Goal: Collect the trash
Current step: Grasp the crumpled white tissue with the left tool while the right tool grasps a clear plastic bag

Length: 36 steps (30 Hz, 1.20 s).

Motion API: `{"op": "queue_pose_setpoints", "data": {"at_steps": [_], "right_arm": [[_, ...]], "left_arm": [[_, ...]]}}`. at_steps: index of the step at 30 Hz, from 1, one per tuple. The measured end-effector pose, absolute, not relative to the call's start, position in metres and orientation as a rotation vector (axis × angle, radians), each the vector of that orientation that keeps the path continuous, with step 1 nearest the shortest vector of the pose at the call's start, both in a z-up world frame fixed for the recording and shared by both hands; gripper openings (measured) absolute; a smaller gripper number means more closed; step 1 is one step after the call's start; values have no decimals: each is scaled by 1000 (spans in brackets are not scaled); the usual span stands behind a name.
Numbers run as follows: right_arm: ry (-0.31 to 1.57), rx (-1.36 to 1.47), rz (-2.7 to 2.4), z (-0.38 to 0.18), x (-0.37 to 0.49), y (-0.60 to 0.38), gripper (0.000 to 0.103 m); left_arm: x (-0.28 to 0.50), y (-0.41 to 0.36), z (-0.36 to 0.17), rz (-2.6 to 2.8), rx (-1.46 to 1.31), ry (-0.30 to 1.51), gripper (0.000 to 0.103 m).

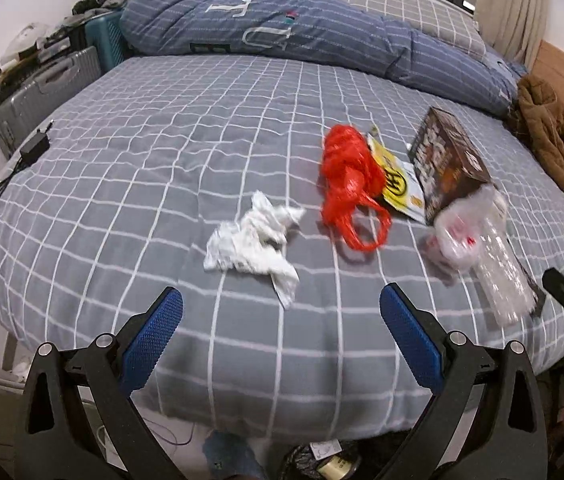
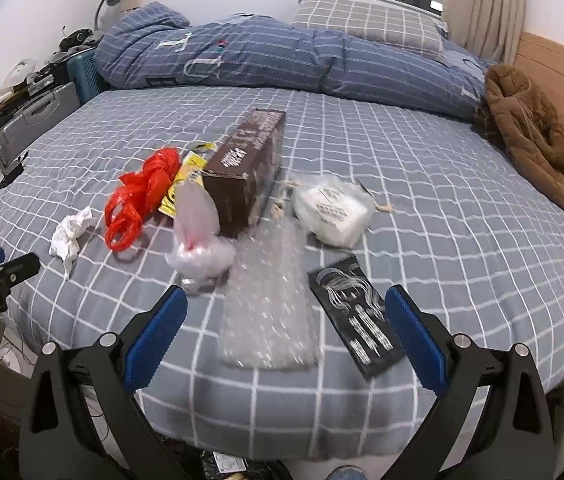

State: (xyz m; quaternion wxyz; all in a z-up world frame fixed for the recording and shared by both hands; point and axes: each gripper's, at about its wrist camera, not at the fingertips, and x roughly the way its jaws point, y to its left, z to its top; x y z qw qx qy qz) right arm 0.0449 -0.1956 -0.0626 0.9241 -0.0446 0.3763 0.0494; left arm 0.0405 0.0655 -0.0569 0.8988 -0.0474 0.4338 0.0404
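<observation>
Trash on bed (image 1: 242,120) | black packet (image 2: 356,316) only in right view

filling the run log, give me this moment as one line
phase: approach | left gripper: open, empty, facing crumpled tissue | right gripper: open, empty, over bubble wrap | bed: trash uncollected

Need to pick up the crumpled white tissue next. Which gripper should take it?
Left, probably. The left gripper is open with the tissue lying straight ahead between its fingers. The right gripper faces the bubble wrap, with the tissue far off to its left.
</observation>
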Motion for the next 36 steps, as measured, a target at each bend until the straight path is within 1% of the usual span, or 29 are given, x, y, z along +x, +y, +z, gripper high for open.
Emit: {"op": "queue_pose_setpoints", "data": {"at_steps": [4, 7, 13, 15, 18, 21, 24, 26, 28, 29, 31, 32, 33, 34, 36], "right_arm": [[769, -113, 149, -64, 61, -174, 95], [777, -116, 183, -67, 72, -158, 93], [812, -100, 219, -86, 89, -143, 92], [833, -103, 220, -95, 94, -143, 88], [854, -83, 218, -103, 102, -143, 88], [858, -70, 209, -106, 108, -139, 84], [878, -69, 219, -112, 112, -133, 81], [892, -89, 231, -117, 112, -128, 77], [898, -95, 240, -120, 113, -125, 74], [902, -96, 240, -121, 113, -124, 71], [907, -94, 245, -123, 114, -123, 67], [906, -95, 246, -123, 114, -123, 64], [905, -96, 247, -123, 114, -122, 58], [905, -100, 250, -123, 114, -122, 55], [905, -101, 253, -123, 113, -122, 53]], "left_arm": [[63, 75, -55, 90, -103, 894, 97], [74, 79, -57, 92, -98, 895, 97], [91, 87, -76, 90, -119, 925, 97], [96, 89, -84, 96, -119, 939, 96], [101, 88, -92, 94, -109, 953, 93], [105, 85, -98, 90, -82, 961, 91], [110, 85, -105, 93, -73, 980, 84], [112, 87, -107, 91, -77, 986, 82], [115, 88, -107, 87, -81, 986, 76], [116, 88, -109, 86, -83, 990, 74], [118, 89, -111, 86, -81, 1006, 61], [118, 88, -113, 85, -78, 1014, 59], [119, 88, -113, 86, -75, 1017, 54], [119, 88, -113, 88, -71, 1017, 49], [119, 89, -113, 103, -70, 1020, 42]]}}
